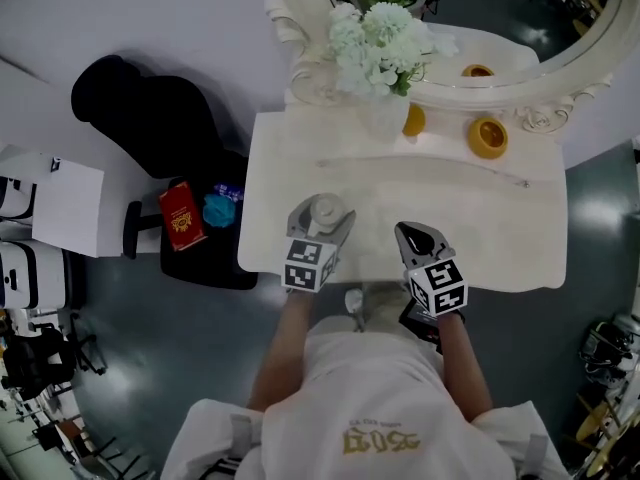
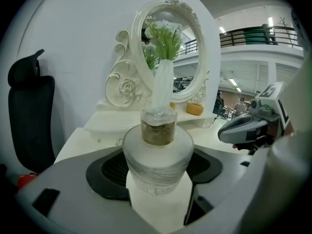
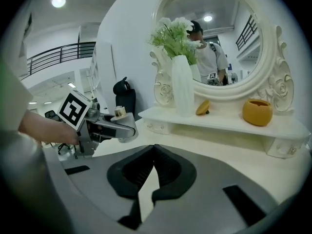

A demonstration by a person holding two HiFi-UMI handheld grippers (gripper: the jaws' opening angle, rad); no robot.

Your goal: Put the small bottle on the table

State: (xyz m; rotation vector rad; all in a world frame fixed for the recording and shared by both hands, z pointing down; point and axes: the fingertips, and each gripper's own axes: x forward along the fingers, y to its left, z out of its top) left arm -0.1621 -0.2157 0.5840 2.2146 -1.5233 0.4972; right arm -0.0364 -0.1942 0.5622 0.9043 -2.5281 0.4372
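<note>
My left gripper is shut on a small frosted bottle with a gold-brown cap; the bottle stands upright between the two dark pads. In the head view the small bottle hangs over the near left part of the white dressing table. I cannot tell whether it touches the tabletop. My right gripper is beside it over the table's front edge, jaws shut with nothing between them. In the right gripper view the left gripper holds the bottle off to the left.
A white vase of flowers stands on the raised back shelf under an oval mirror. A yellow bowl and a small yellow object sit on that shelf. A black chair and a red box are at left.
</note>
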